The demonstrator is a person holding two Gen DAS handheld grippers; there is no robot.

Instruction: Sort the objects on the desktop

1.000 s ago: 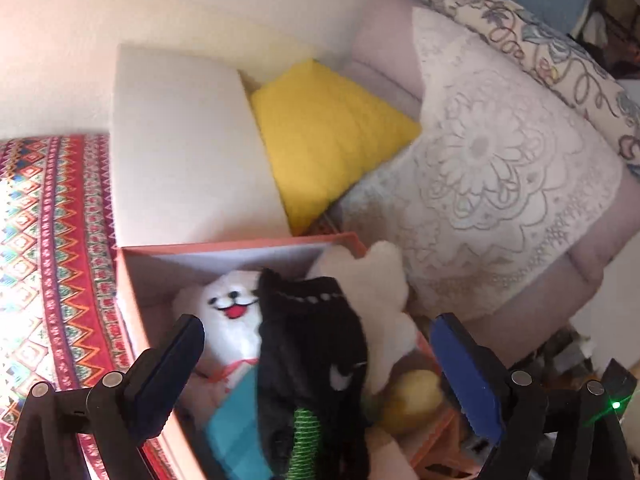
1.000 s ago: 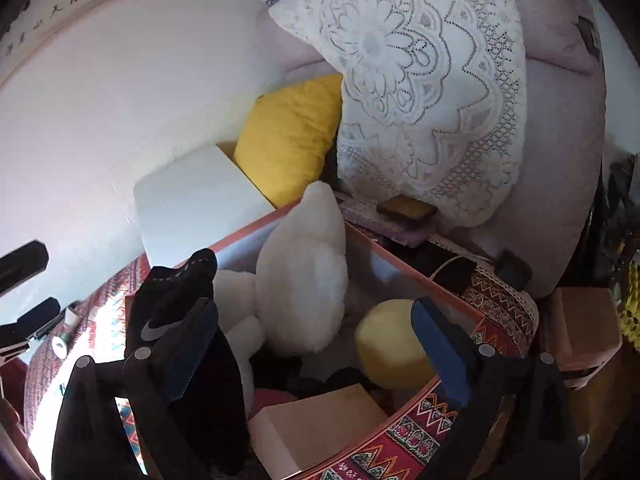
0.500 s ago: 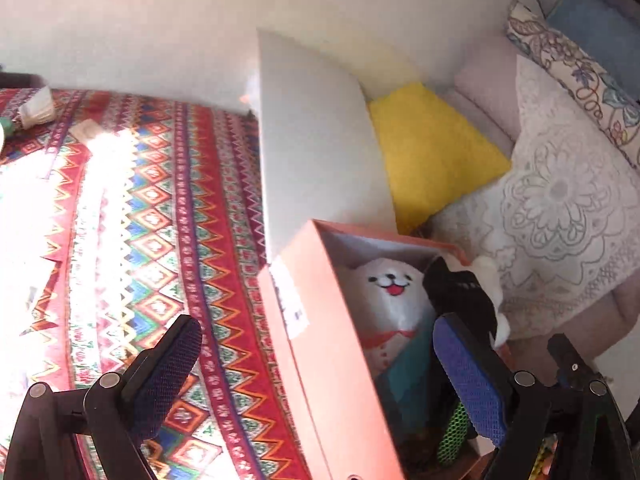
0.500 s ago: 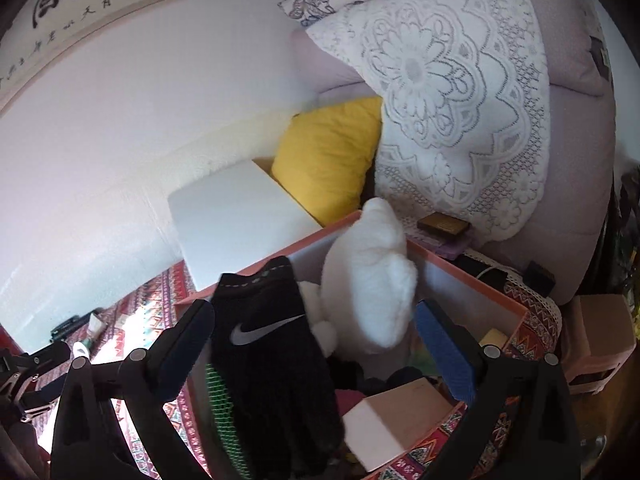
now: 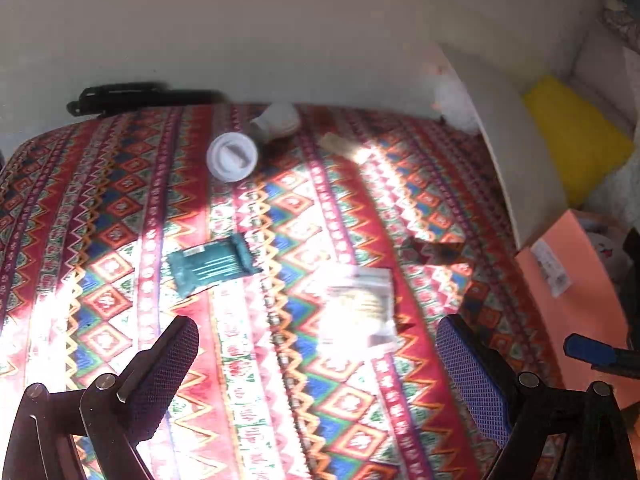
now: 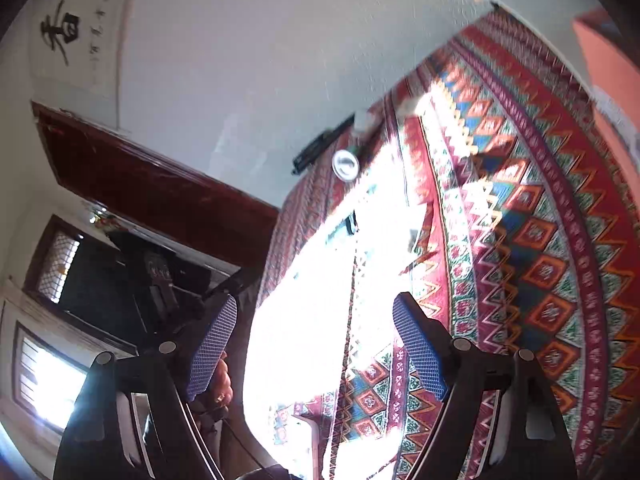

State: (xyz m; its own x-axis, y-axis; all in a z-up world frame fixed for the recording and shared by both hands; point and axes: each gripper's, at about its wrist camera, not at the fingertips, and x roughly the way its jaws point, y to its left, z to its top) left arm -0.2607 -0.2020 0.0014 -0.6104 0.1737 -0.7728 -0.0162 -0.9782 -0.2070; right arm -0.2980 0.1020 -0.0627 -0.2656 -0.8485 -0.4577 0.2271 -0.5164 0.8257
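On the patterned tablecloth (image 5: 120,208) lie a teal packet (image 5: 210,266), a clear sachet in glare (image 5: 358,304), a round white lid (image 5: 232,156), a white bulb-like object (image 5: 276,122) and a small pale wrapper (image 5: 338,144). My left gripper (image 5: 316,364) hovers open above the cloth, nearest the clear sachet. The orange box (image 5: 572,280) stands at the right edge, its white lid (image 5: 516,148) leaning behind it. My right gripper (image 6: 312,348) is open and empty, tilted over the table's near-left edge; the round white lid (image 6: 345,164) is far ahead.
A black elongated object (image 5: 136,96) lies along the wall at the table's back edge. A yellow cushion (image 5: 576,136) sits behind the box. In the right wrist view a dark wooden door frame (image 6: 160,184) and a person's hand (image 6: 220,384) are left of the table.
Both grippers have swung left, away from the orange box and its toys, and now face the tablecloth. The black glove no longer shows in front of either gripper.
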